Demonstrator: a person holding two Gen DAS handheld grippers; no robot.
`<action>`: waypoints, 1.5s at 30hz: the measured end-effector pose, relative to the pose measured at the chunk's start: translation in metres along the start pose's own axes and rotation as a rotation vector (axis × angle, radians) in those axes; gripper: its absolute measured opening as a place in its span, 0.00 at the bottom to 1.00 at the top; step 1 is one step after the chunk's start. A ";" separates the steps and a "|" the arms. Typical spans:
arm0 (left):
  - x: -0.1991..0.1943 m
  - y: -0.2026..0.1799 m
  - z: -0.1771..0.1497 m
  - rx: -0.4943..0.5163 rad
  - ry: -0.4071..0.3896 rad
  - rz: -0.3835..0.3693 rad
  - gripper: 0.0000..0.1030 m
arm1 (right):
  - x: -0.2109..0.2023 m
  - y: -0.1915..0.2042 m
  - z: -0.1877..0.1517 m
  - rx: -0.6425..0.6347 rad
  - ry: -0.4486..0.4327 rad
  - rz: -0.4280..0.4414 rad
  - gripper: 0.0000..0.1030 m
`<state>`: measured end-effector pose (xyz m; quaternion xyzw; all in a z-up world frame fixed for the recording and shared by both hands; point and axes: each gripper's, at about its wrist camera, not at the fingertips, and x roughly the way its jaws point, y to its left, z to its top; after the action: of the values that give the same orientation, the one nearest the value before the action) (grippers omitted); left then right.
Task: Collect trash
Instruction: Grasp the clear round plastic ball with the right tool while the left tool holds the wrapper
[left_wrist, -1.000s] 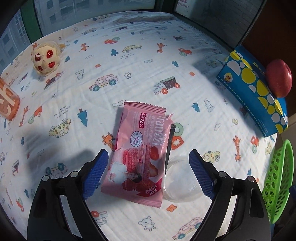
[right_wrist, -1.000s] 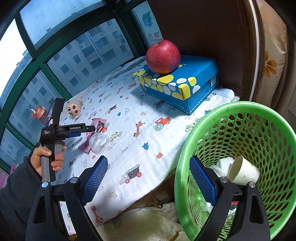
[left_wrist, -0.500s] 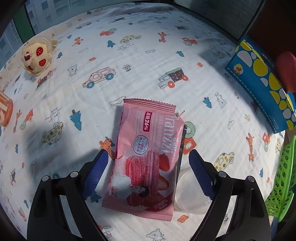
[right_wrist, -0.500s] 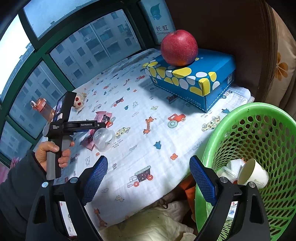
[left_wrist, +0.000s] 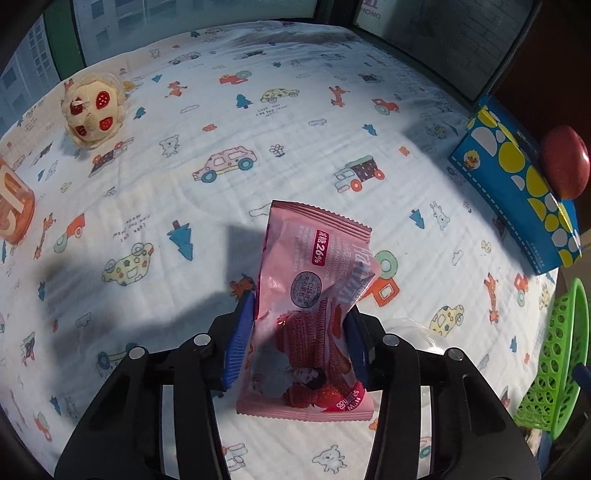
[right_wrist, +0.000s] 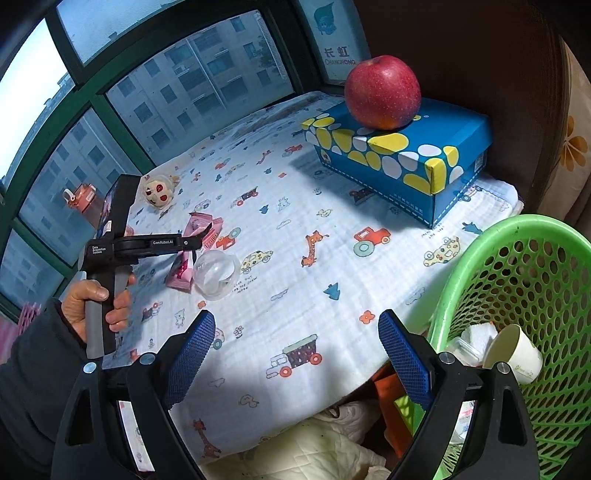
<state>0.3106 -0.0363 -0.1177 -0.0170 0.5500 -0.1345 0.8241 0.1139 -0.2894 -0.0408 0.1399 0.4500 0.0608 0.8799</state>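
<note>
On my left wrist view, my left gripper (left_wrist: 299, 332) has just been closing, and its blue ribbed pads (left_wrist: 240, 339) now pinch the lower half of the pink wrapper (left_wrist: 314, 295) from both sides. The wrapper is glossy foil with crimped ends; it buckles between the pads, its top end bent up toward 12 o'clock. It sits on the cloth (left_wrist: 258, 147), a white quilted sheet printed with small cars, trees and animals. Just beside the wrapper at 3 o'clock, a clear plastic dome (left_wrist: 417, 332) peeks out behind the right finger. At 10 o'clock lies a round plush toy (left_wrist: 92, 110) with red spots. At 9 o'clock, at the frame edge, is an orange translucent bottle (left_wrist: 14, 210). At 2 o'clock stands a blue box (left_wrist: 517, 184) with yellow and white dots, a red apple (left_wrist: 565, 166) on it. At 4 o'clock is the green perforated basket (left_wrist: 557, 350).

On my right wrist view, my right gripper (right_wrist: 295, 350) stands wide apart with nothing between its textured blue pads, above the near edge of the cloth (right_wrist: 314, 277). At 9 o'clock a hand (right_wrist: 96, 299) in a dark sleeve grips the left gripper's handle (right_wrist: 107, 295); the wrapper (right_wrist: 192, 251) sits under its fingers, with the clear dome (right_wrist: 216, 273) just beside it. The apple (right_wrist: 382, 92), smooth and shiny, rests on the box (right_wrist: 406, 158) at 1 o'clock. The basket (right_wrist: 535, 295) at 3 o'clock holds a paper cup (right_wrist: 513, 350) tipped on its side and some crumpled white bits.
</note>
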 end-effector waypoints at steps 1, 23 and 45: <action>-0.005 0.003 -0.001 -0.003 -0.009 0.000 0.44 | 0.003 0.004 0.001 -0.011 0.004 0.001 0.84; -0.084 0.052 -0.047 -0.072 -0.109 0.041 0.42 | 0.118 0.108 0.022 -0.330 0.100 0.025 0.76; -0.089 0.055 -0.070 -0.069 -0.099 0.056 0.42 | 0.168 0.122 0.025 -0.350 0.169 -0.029 0.55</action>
<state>0.2259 0.0461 -0.0742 -0.0365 0.5131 -0.0914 0.8527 0.2352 -0.1392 -0.1205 -0.0274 0.5068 0.1369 0.8507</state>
